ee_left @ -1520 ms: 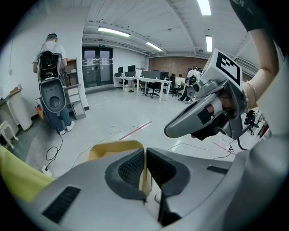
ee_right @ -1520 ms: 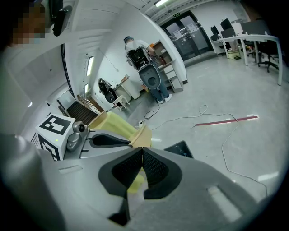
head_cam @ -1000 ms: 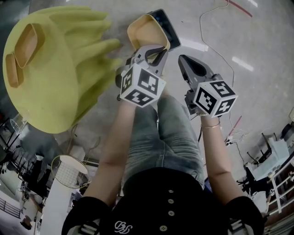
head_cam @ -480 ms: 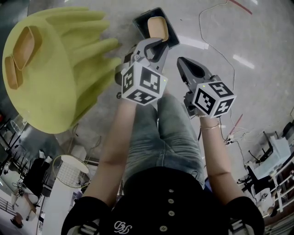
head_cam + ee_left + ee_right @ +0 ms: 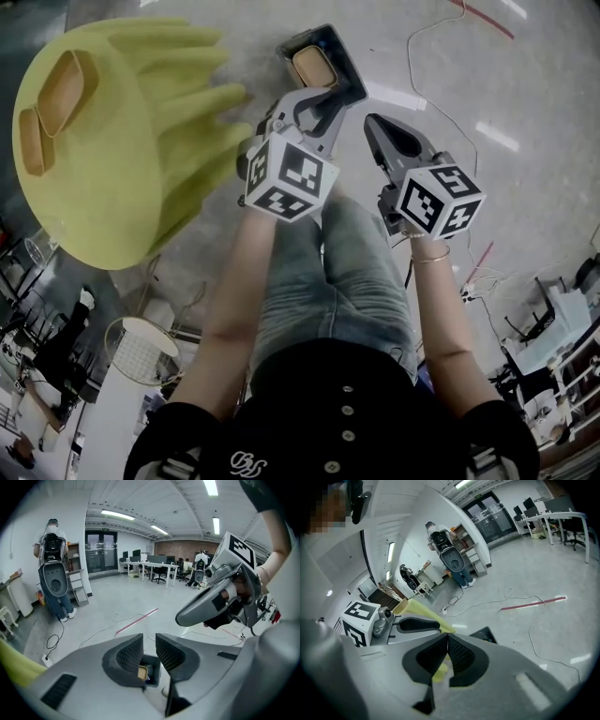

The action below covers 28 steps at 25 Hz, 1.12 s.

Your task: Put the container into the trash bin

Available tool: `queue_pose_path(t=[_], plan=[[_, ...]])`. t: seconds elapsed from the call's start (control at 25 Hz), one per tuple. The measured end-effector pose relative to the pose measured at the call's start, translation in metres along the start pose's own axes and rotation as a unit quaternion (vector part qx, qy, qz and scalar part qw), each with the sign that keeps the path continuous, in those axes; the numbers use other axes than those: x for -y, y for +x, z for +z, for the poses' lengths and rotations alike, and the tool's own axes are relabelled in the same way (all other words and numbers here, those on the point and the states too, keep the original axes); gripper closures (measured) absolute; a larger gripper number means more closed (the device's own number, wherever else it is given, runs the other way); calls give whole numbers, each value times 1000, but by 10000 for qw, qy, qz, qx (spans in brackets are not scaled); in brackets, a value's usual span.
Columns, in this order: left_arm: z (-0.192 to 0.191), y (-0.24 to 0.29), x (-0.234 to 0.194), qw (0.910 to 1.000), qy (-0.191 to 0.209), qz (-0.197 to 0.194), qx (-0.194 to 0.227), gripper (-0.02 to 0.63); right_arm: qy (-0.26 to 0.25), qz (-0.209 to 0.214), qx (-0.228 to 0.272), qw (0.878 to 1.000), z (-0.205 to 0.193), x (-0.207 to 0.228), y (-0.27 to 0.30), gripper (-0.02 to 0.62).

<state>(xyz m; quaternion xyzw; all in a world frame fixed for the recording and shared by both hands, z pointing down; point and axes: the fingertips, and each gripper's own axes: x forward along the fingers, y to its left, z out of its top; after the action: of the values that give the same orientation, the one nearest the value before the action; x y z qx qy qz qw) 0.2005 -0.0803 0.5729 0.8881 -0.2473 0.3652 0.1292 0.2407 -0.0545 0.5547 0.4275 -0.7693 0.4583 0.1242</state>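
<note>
The tan container point(image 5: 314, 67) lies inside the dark trash bin point(image 5: 339, 56) on the floor, straight ahead of me. My left gripper point(image 5: 317, 101) hangs just above the bin, open and holding nothing. In the left gripper view the container point(image 5: 142, 671) shows in the bin point(image 5: 153, 676) below, through the gap between the jaws of the left gripper point(image 5: 149, 654). My right gripper point(image 5: 371, 124) is beside the left one, to its right, shut and empty; the right gripper view shows the right gripper point(image 5: 447, 638) with its pads meeting.
A round yellow table point(image 5: 112, 187) at the left carries two more tan containers point(image 5: 64, 80), point(image 5: 37, 141). Cables point(image 5: 441, 56) and a red strip point(image 5: 483, 14) lie on the floor. A white mesh basket point(image 5: 141, 352) stands low left. A person point(image 5: 54, 573) stands by the wall.
The left gripper held the container over the bin a second ago; it has opened, and the container has dropped into the bin. The right gripper has barely moved.
</note>
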Motion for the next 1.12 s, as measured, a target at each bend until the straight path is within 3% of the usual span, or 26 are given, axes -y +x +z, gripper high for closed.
queue_pose_path(t=[0.28, 0.72, 0.92, 1.12], plan=[[22, -28, -6, 9981, -450, 155, 398, 537, -256, 187, 83, 9995, 22, -22, -6, 592], [49, -88, -32, 9912, -832, 467, 913, 537, -609, 470, 147, 9969, 48, -71, -10, 592], [56, -133, -48, 9856, -1044, 509, 1226, 537, -651, 586, 301, 9957, 64, -107, -3, 592], [62, -187, -62, 9840, -918, 466, 1452, 538, -780, 852, 505, 9920, 85, -162, 9, 592]])
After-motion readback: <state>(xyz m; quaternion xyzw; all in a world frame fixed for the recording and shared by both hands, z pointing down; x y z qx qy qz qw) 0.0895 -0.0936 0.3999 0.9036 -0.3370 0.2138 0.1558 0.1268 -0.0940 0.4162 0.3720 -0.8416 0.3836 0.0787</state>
